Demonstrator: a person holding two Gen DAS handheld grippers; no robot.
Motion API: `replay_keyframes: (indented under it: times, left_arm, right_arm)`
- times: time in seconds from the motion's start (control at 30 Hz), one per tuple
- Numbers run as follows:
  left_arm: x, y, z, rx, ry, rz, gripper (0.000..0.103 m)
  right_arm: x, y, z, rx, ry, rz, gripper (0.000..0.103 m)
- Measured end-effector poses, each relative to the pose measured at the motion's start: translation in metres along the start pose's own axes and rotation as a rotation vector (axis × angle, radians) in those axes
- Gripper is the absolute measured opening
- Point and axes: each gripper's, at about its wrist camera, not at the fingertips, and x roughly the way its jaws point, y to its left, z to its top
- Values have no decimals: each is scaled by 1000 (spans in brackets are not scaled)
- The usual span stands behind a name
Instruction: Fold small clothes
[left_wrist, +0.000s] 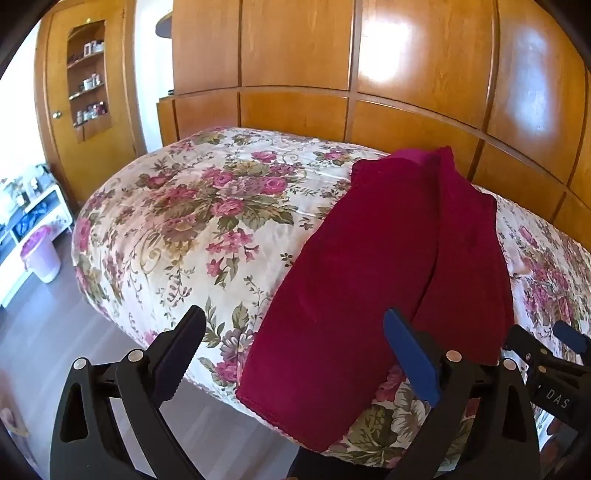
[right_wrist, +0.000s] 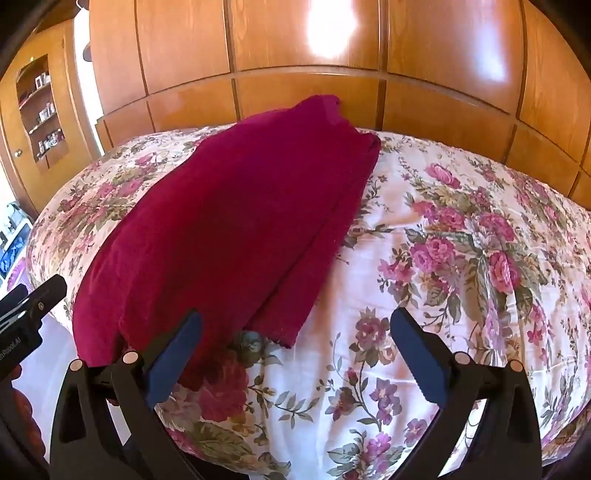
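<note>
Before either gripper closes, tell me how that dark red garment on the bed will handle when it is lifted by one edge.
The dark red garment lies folded in soft layers on the floral bedspread, so it will probably hang limp and unfold. Its plush-looking surface suggests decent grip. It seems light enough for one hand-held gripper.

Open floral bedspread (right_wrist: 461, 258) at right of right wrist frame, red garment (right_wrist: 229, 229) filling centre-left, wooden headboard (right_wrist: 306, 99) closing upper edge
</note>
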Motion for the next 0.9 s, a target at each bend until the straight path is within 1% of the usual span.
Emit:
replay_keyframes:
  times: [0.2,0.33,0.5,0.63,0.9]
  left_arm:
    - [0,-2,0,8,-1,-1,96]
    - [-4,-4,-1,28,-13,12,96]
    - [-6,-1,-2,13,-13,21,96]
    - [-6,-1,-3,22,-11,21,96]
    - [-5,1,-2,9,-11,19,96]
  right_arm:
    - [-3,1,2,2,9,6,101]
    - [-2,2,3,8,17,24,101]
    - [-1,6,2,3,21,29,101]
    - [-2,7,2,-3,15,21,101]
    - [-6,11,4,-15,9,17,101]
